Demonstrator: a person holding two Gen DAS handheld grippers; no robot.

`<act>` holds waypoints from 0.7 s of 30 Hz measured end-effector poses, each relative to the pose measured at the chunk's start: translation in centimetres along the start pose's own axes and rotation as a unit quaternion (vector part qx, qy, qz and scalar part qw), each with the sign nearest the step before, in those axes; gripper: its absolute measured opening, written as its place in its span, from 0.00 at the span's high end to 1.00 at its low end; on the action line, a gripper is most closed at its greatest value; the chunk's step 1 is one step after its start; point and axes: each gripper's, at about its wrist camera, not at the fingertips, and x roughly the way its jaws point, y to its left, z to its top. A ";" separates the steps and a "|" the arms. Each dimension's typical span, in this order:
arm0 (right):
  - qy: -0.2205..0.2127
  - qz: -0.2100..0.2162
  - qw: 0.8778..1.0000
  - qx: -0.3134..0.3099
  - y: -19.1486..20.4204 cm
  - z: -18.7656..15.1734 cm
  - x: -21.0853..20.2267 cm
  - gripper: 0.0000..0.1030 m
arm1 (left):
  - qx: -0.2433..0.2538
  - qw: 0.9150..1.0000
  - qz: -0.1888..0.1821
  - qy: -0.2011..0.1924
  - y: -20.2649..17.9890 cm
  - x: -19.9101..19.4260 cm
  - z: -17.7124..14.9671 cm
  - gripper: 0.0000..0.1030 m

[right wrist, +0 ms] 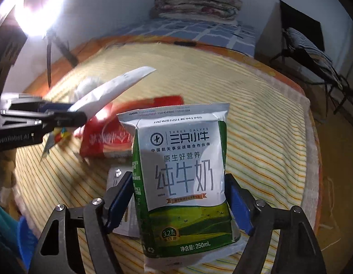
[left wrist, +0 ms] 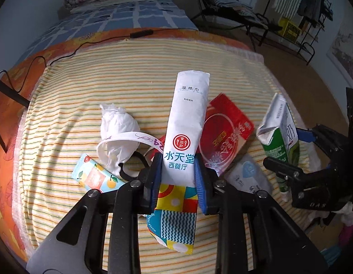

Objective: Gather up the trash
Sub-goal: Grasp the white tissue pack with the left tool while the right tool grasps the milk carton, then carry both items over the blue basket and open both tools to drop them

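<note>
Both grips hold: my left gripper [left wrist: 178, 171] pinches the wet-wipe packet [left wrist: 188, 123], my right gripper [right wrist: 181, 203] the milk carton [right wrist: 183, 178], whose label only the right view shows.

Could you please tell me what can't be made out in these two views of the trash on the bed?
- Right wrist view: red packet is motion-blurred and partly behind the milk carton; its print is unreadable.
- Left wrist view: small white sachet is partly covered by the left gripper; its text is too small.
- Neither view shows a trash bin or bag.
</note>
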 end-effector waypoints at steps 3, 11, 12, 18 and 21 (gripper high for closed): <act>-0.014 -0.003 1.000 0.012 -0.2 0.2 -1.1 0.23 | -0.003 1.000 -0.010 -0.009 -0.1 -1.3 0.2 0.74; -0.055 -0.007 0.998 0.024 -0.1 0.5 -4.8 0.24 | 0.006 0.999 -0.018 -0.037 -0.6 -5.3 -0.1 0.74; -0.060 -0.006 0.998 0.025 0.0 0.5 -5.2 0.24 | 0.006 0.999 -0.020 -0.041 -0.6 -5.9 -0.1 0.74; -0.083 -0.005 0.996 0.030 0.8 0.3 -7.7 0.24 | 0.001 0.998 -0.033 -0.060 -0.3 -8.9 -0.5 0.74; -0.095 0.000 0.995 0.029 1.4 0.1 -9.0 0.24 | -0.005 0.997 -0.043 -0.067 0.2 -10.4 -1.0 0.74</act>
